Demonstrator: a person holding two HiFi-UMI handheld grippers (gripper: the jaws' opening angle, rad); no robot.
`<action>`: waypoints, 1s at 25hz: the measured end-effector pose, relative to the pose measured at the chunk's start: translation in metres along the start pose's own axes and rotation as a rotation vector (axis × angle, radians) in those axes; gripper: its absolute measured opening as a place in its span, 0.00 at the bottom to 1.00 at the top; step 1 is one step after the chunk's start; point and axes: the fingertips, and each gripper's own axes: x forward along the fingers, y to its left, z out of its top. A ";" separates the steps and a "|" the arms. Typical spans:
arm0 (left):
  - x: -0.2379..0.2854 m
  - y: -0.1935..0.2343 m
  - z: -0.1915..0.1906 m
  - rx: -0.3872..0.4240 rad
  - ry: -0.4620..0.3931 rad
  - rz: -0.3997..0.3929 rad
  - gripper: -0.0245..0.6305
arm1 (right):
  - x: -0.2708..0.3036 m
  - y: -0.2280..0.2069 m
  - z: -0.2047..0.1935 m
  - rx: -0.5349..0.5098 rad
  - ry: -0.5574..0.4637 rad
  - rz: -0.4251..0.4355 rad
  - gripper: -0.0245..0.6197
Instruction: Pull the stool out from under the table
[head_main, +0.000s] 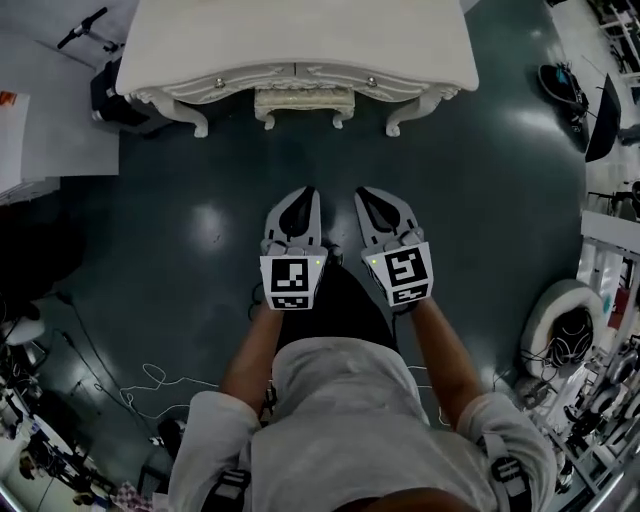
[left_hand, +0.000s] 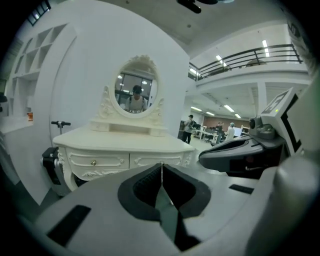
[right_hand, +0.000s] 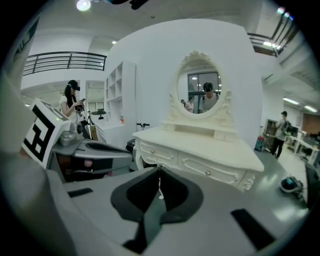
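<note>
In the head view, you are standing well back from the table (head_main: 300, 40), facing its front. The stool (head_main: 303, 101) is sitting tucked under the table's middle, between its front legs, with only a cream front rail and two short curved legs showing. You are holding the left gripper (head_main: 308, 192) and the right gripper (head_main: 368, 192) side by side, well short of the table, each with its jaws pressed together on nothing. The stool is looking like a stiff carved frame with a padded top, probably light enough to slide on the smooth floor (head_main: 180, 200). I am judging the front rail or the top of a front leg the soundest hold, since padding would give and painted carving could chip under a hard pinch; you will be needing to spread the jaws first.

In the left gripper view, the jaws are meeting in a closed seam, empty. Beyond them the table is showing its drawers (left_hand: 93, 161) under the top, both pushed in, so whatever they are holding is hidden. The oval mirror (left_hand: 136, 91) is standing at the table's back edge; the stool is hidden behind the gripper's own body.

In the right gripper view, the jaws are likewise closed and empty; the table's drawers are pushed in here too, contents unseen; the stool is not showing under the table.
</note>
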 end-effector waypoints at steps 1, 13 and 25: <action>0.011 0.003 -0.007 0.008 0.005 0.006 0.06 | 0.011 -0.007 -0.006 0.010 -0.003 -0.006 0.06; 0.111 0.091 -0.102 0.106 0.111 0.066 0.06 | 0.152 -0.040 -0.089 0.055 0.057 0.016 0.06; 0.177 0.139 -0.166 0.157 0.067 0.043 0.06 | 0.259 -0.067 -0.150 0.093 0.043 -0.025 0.06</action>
